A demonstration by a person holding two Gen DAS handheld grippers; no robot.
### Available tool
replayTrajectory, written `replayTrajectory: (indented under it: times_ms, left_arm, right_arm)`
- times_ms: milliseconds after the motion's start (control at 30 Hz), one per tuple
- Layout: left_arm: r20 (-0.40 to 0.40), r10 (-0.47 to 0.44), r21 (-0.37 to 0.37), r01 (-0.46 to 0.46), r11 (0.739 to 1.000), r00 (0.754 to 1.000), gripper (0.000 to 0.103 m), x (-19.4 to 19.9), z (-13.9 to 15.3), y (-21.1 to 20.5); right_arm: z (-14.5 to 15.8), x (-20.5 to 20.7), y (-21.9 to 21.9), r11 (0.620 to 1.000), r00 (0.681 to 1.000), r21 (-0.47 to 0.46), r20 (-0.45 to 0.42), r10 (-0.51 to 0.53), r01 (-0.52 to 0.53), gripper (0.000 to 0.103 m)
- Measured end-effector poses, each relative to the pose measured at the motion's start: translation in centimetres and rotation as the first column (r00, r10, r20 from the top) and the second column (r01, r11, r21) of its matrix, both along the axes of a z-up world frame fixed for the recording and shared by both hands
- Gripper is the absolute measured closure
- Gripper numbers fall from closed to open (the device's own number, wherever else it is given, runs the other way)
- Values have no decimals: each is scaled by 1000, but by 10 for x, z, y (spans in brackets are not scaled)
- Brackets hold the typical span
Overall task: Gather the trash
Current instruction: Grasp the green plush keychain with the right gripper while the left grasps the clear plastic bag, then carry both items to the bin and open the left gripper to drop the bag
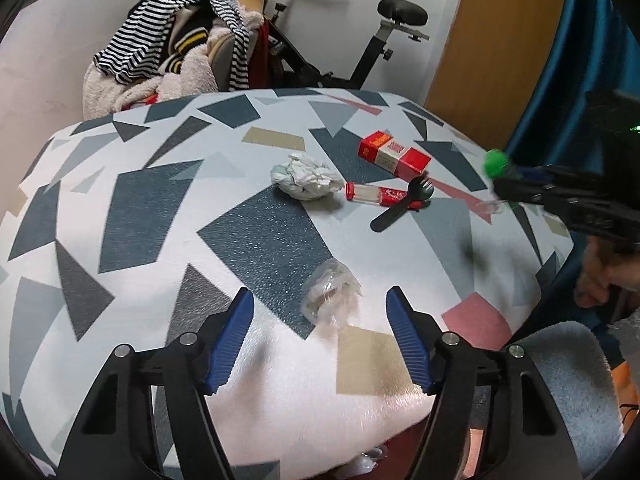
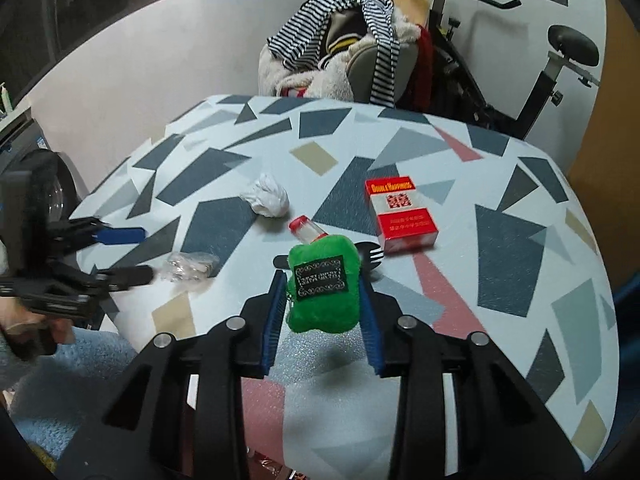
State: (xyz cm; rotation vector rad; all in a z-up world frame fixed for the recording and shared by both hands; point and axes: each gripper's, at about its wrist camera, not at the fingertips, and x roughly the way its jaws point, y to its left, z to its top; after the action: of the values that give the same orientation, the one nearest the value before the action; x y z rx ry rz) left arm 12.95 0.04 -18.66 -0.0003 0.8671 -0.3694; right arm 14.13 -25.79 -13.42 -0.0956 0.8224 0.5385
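Item in hand: one green plush pouch with a black label, pinched between the blue pads of the right hand-held gripper and lifted clear of the tabletop; judged to be the first piece collected, though no bin or bag shows in either view, so nothing can be counted as disposed of. Item under approach: one crumpled clear plastic wrapper, lying near the tabletop's near edge, between the blue pads of the left hand-held gripper, whose jaws stand apart and do not touch it. Items left, all toward the middle of the tabletop: one crumpled white paper tissue; one small clear vial with red cap and red label, just beside the tissue; one black plastic spork, lying against the vial; one red-and-white cigarette carton, nearer the far edge. Progress judged early: five pieces still on the surface. Surface: white tabletop cover printed with grey, slate-blue, beige and pink angular shapes. Room: white wall, a chair heaped with striped and fleecy clothing, a black exercise bike, a wooden door panel.
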Motion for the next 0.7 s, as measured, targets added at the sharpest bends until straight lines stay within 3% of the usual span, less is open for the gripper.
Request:
replayTrajectory:
  times_ms: [167,400,700]
  left_arm:
    - [-29,-11,22,12,1000,1000,44,19,-14,-11]
    - [-64,-19,19,20,1000,998,79,33,-23,-21]
    - [-5,-61,-21,61,998,998,81,-13,10,-16]
  right_arm:
    - [4,-7,-6,1000,1000,5,8,-3,3,66]
    - [-1,-16,-14,1000,1000,18,-13,-20,21,66]
    - [6,-40,-12,999,1000,34,5,0,0,66]
